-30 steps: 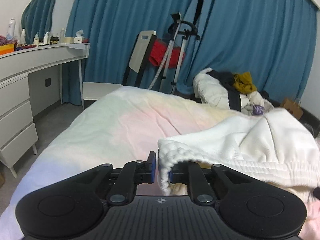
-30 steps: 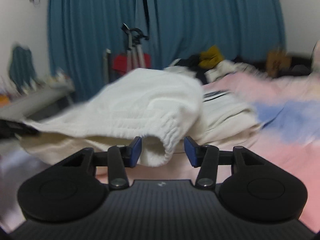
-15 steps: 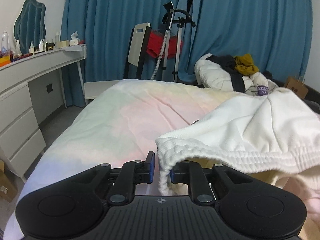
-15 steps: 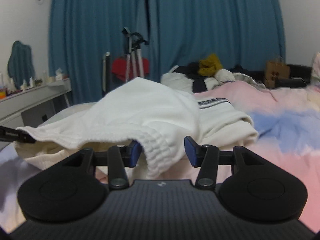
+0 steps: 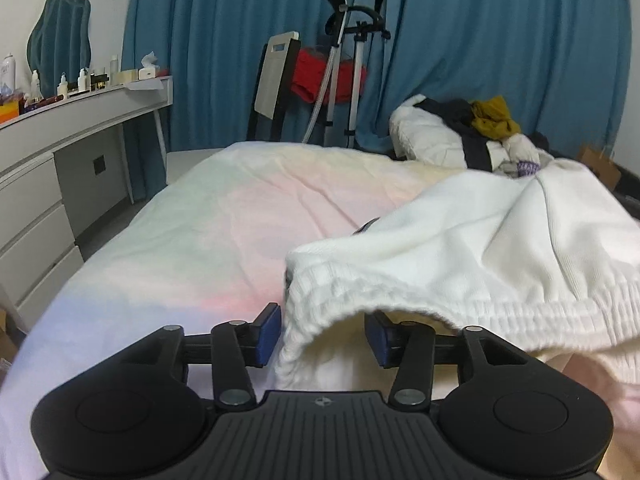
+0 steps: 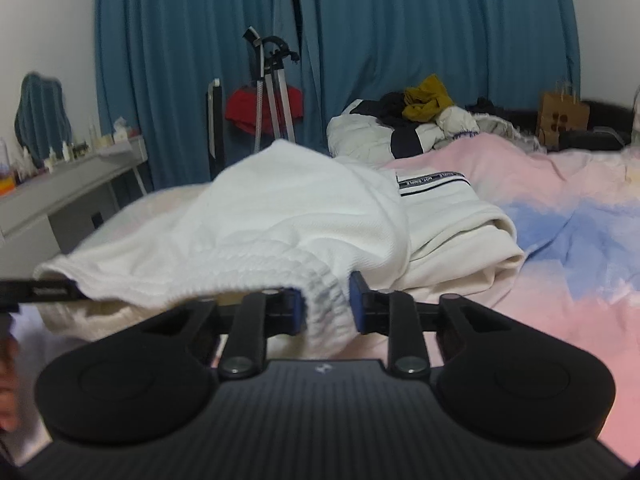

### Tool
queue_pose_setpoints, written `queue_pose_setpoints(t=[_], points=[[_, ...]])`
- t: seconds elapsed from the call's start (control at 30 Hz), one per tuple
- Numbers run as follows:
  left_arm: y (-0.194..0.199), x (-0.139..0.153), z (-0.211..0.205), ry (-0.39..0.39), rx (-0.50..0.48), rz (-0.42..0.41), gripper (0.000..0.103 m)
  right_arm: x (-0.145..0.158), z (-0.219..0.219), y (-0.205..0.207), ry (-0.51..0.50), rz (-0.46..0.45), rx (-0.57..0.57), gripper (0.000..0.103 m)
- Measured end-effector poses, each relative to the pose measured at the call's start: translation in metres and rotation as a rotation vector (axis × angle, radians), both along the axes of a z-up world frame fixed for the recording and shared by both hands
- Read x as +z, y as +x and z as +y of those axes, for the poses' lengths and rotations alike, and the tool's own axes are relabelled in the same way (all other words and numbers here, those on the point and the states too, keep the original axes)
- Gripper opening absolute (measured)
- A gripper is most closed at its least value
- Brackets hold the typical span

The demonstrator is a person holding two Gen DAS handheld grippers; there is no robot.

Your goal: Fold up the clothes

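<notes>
The left gripper (image 5: 323, 334) was opening, its blue pads apart, with the ribbed waistband (image 5: 360, 296) of the white garment (image 5: 500, 240) draped loosely between them. The right gripper (image 6: 325, 307) was closing, its pads pressing the waistband's other end. The garment hung bunched between both grippers over the near part of the pastel bed (image 5: 224, 232). Farther right lay a folded white garment (image 6: 452, 216), and a clothes pile (image 6: 412, 120) sat at the far edge before blue curtains (image 6: 420, 40).
</notes>
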State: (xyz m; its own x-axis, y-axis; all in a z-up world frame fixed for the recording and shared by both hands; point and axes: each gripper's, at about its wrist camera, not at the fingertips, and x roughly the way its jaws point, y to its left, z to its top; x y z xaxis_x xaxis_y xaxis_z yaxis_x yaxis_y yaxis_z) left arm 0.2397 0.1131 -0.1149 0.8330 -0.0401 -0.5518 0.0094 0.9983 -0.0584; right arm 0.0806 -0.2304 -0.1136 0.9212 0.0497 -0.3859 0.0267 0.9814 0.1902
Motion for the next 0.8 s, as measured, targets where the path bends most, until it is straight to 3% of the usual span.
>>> queue_pose_setpoints(t=[0.1,0.13,0.17,0.2,0.27,0.47,0.6,0.8], points=[[0.004,0.006,-0.008,-0.016,0.001,-0.023,0.054,0.003,-0.012,-0.003,0.059,0.0,-0.003,0.02],[0.007,0.009,-0.009,-0.028,0.012,-0.018,0.049,0.003,-0.014,-0.004,0.071,0.004,0.001,0.019],[0.011,0.011,-0.009,-0.035,0.029,-0.011,0.026,0.001,-0.014,-0.005,0.077,0.014,0.008,0.018],[0.016,0.015,-0.008,-0.044,0.058,-0.004,0.016,-0.001,-0.014,-0.006,0.085,0.022,0.015,0.016],[0.022,0.024,0.0,-0.098,0.11,-0.01,0.012,-0.002,-0.016,-0.009,0.109,0.022,0.031,0.015],[0.029,0.088,0.01,-0.125,0.096,-0.146,0.01,-0.003,-0.005,-0.039,0.196,-0.015,0.174,0.015],[0.034,0.159,0.031,-0.255,0.105,-0.224,0.01,0.029,0.029,-0.049,0.233,-0.154,0.297,0.014],[0.078,0.238,0.063,-0.147,0.029,-0.242,0.01,0.059,0.12,-0.024,0.312,-0.225,0.421,0.014]])
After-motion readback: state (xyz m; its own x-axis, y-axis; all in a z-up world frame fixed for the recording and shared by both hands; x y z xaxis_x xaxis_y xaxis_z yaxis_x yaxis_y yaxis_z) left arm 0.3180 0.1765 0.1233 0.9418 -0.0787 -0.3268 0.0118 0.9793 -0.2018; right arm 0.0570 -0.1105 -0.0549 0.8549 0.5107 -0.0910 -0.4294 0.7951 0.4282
